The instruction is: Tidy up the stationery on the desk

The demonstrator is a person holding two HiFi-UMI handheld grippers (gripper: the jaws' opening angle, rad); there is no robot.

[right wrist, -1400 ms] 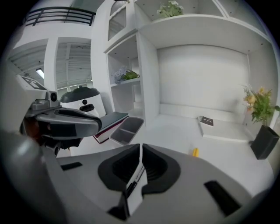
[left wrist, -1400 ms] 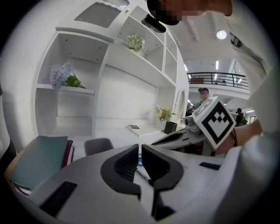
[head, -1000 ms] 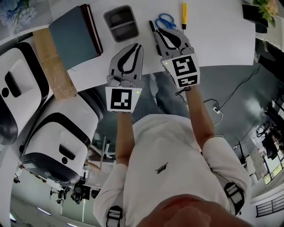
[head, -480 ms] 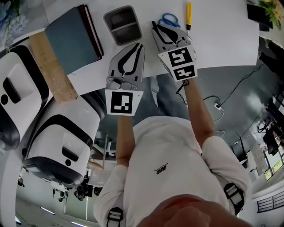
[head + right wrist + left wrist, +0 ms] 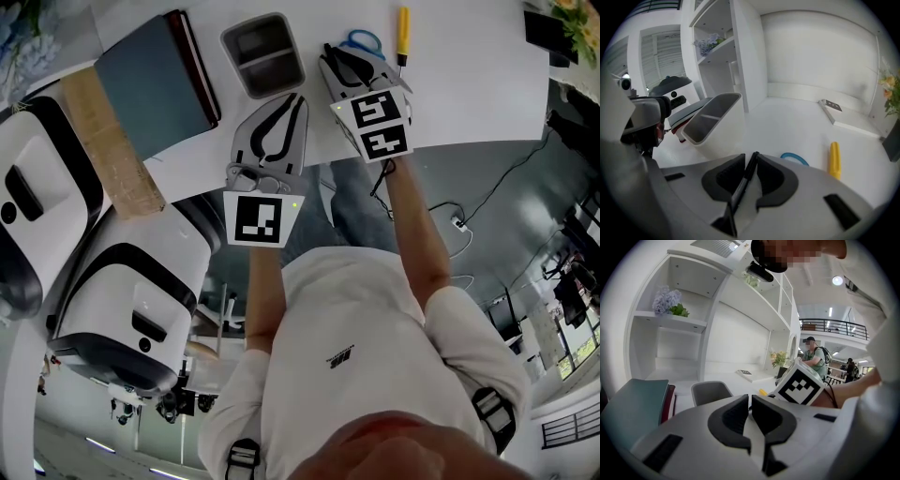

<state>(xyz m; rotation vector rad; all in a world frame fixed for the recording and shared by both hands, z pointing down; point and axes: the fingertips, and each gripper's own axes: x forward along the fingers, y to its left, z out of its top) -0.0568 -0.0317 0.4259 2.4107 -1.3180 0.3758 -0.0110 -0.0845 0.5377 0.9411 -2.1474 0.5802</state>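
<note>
Pinching a thin black pen (image 5: 743, 181) between the jaws of the right gripper (image 5: 752, 157), with the jaws closed narrow around it. Poking out past the jaw tips a little, low in the middle of the right gripper view.

Lying flat on the white desk (image 5: 469, 84) just beside that gripper a second ago, in the upper middle of the head view. Sliding a bit to the left since then, and now closing on the pen. Not showing clearly yet whether the pen is up off the desk.

Keeping the left gripper (image 5: 750, 398) almost shut, with nothing between its jaws. Hanging near the desk edge in the middle of the head view, doing nothing much.

Probably meaning the first pick-up is done. Most likely going next to the gray tray (image 5: 262, 53), sitting just left of the right gripper, near the top of the head view. Needing only a short move over the rim and then a letting go.

Waiting on the desk for a turn: the blue scissors (image 5: 364, 41) just past the right gripper, and the yellow tool (image 5: 402, 23) beside them at the upper right. Resting at the upper left, the teal notebook (image 5: 155, 80).
</note>
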